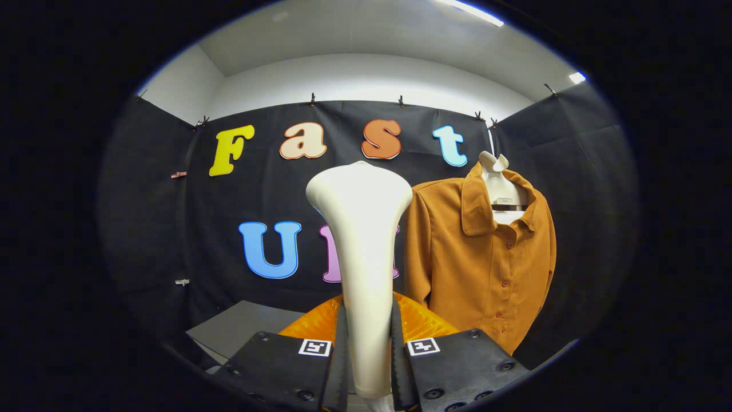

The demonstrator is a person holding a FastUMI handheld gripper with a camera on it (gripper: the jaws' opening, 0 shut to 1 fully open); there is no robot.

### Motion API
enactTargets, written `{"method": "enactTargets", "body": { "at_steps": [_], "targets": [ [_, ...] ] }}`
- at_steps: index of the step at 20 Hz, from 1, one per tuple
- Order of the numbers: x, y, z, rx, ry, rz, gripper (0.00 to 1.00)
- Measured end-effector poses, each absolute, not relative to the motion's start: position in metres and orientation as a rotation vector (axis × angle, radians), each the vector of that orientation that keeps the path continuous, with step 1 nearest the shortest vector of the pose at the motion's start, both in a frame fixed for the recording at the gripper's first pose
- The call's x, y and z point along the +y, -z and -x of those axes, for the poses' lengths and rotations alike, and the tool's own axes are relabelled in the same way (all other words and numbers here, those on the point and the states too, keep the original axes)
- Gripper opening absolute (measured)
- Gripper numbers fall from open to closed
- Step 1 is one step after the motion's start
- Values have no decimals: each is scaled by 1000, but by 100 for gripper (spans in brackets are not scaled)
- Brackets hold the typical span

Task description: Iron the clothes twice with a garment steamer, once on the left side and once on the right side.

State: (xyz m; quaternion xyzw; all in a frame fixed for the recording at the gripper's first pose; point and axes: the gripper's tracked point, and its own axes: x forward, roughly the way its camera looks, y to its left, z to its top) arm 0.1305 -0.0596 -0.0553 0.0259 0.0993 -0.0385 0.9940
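My gripper (369, 349) is shut on the white garment steamer (361, 240), both fingers pressing on its slim handle. The steamer stands upright between the fingers, its wide head rising above them, with an orange translucent part (420, 320) showing behind the handle. An orange-brown button-up shirt (486, 257) hangs on a white hanger (498, 183) beyond the fingers, to the right of the steamer head. The shirt faces me with collar open and buttons down its front. The steamer head is apart from the shirt, level with its left shoulder.
A grey tabletop (240, 329) lies low to the left, beyond the fingers. Black cloth walls (577, 171) close the booth behind and beside the shirt. Ceiling lights (474, 11) glow above.
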Motion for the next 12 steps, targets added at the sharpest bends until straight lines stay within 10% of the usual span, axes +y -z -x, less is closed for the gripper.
{"method": "enactTargets", "body": {
  "at_steps": [12],
  "targets": [
    [-71,46,-120,171,84,-52,34]
  ]
}}
